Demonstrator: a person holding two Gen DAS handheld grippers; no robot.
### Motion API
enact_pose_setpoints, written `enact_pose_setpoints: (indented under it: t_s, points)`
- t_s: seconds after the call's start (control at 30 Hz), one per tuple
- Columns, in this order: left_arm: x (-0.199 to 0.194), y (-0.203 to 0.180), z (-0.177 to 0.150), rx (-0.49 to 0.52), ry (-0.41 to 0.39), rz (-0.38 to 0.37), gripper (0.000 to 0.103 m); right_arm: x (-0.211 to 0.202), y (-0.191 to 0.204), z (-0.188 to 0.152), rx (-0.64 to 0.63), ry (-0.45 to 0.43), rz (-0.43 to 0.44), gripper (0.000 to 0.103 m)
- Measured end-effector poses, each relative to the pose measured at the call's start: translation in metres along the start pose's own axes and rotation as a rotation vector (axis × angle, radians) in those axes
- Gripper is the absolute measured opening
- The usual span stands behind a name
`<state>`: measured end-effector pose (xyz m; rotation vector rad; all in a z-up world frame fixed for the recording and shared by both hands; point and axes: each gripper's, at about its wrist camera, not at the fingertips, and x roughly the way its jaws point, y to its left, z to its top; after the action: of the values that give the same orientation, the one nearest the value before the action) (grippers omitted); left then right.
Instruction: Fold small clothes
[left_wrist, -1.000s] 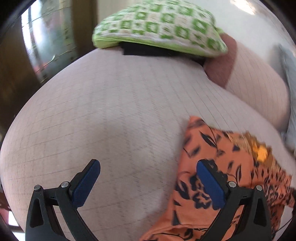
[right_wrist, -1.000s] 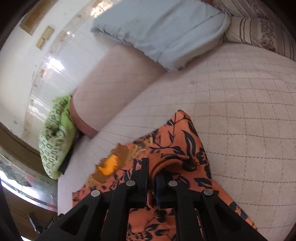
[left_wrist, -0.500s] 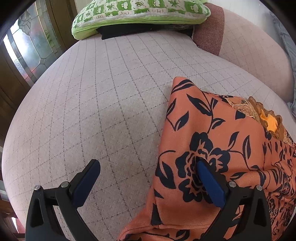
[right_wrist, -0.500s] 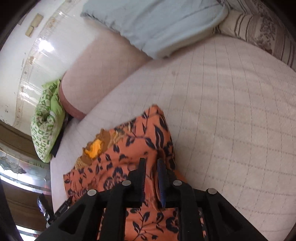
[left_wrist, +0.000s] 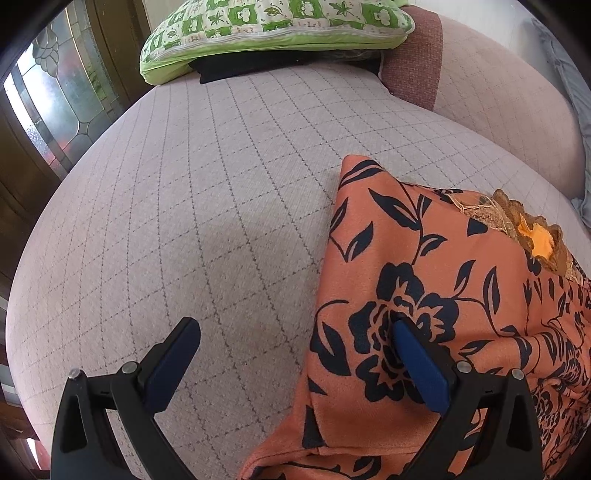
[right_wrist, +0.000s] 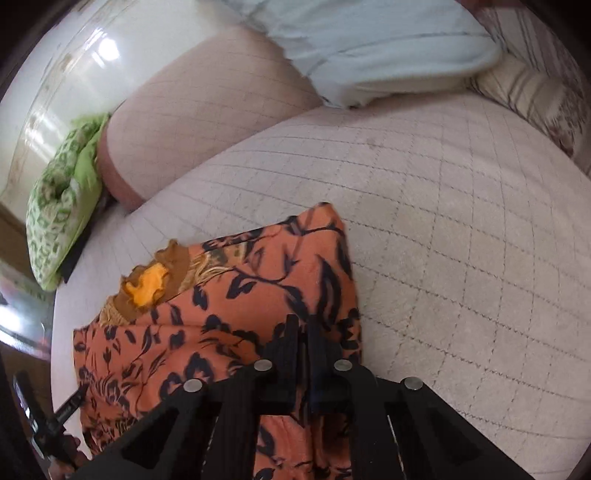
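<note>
The bed (left_wrist: 221, 192) is the biggest thing here, pale quilted cover w/ a grid pattern, tons of bare room to the left of the garment in the left wrist view and also out to the right in the right wrist view. So plenty of space to lay a fold over either way imo.

Far end has a green checked pillow (left_wrist: 277, 29) sitting on something dark, plus a pink bolster (left_wrist: 498, 96). Right cam also shows a light blue pillow (right_wrist: 376, 48) up top. All well apart from the work area, nothing to snag on.

The orange floral garment (left_wrist: 424, 295) lies on the bed, partly folded already by the look of it, w/ a gold/brown embroidered bit (right_wrist: 151, 284) peeking out at one side. Thin, floppy fabric, prob very light and a bit slippery, so it'll sag and slide rather than hold a crease. Best to pinch at corners or along a hem edge, not mid-panel. The near left edge in the left cam looks like a clean fold line to take.

Left gripper (left_wrist: 295, 354) is wide open, holding nothing; one finger sits over bare cover, the other over the cloth, so it straddles that edge.

Right gripper (right_wrist: 303, 332) is closed down tight w/ fabric pinched between the fingers, near the garment's right side.
</note>
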<state>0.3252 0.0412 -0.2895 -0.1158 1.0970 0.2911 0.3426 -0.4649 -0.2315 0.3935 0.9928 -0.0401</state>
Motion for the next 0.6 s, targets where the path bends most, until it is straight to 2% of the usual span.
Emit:
enact_pose_setpoints:
  t_s: [0.17, 0.23, 0.3, 0.37, 0.43, 0.5, 0.53, 0.6]
  points:
    - [-0.004, -0.007, -0.002, 0.019, -0.017, 0.012, 0.103, -0.063, 0.017, 0.007, -0.06, -0.353, 0.116, 0.003]
    - [-0.005, -0.012, -0.004, 0.033, -0.024, 0.015, 0.103, -0.064, 0.01, 0.008, -0.043, -0.421, 0.101, 0.003]
    - [-0.004, -0.017, -0.005, 0.049, -0.022, 0.013, 0.103, -0.041, -0.001, 0.011, -0.02, -0.409, -0.031, 0.002]
    - [-0.003, -0.024, -0.007, 0.07, -0.023, 0.013, 0.103, -0.007, -0.025, 0.014, 0.024, -0.319, -0.145, 0.003]
    - [-0.003, -0.031, -0.008, 0.094, -0.032, 0.025, 0.103, 0.02, -0.053, 0.015, 0.126, -0.218, -0.159, 0.004]
    - [-0.004, -0.034, -0.008, 0.105, -0.038, 0.03, 0.103, 0.02, -0.066, 0.016, 0.212, -0.173, -0.168, 0.006]
    - [-0.005, -0.033, -0.008, 0.101, -0.036, 0.026, 0.103, 0.012, -0.065, 0.016, 0.224, -0.196, -0.147, 0.007]
    - [-0.008, -0.029, -0.009, 0.084, -0.035, 0.017, 0.103, -0.014, -0.045, 0.018, 0.165, -0.27, -0.053, 0.007]
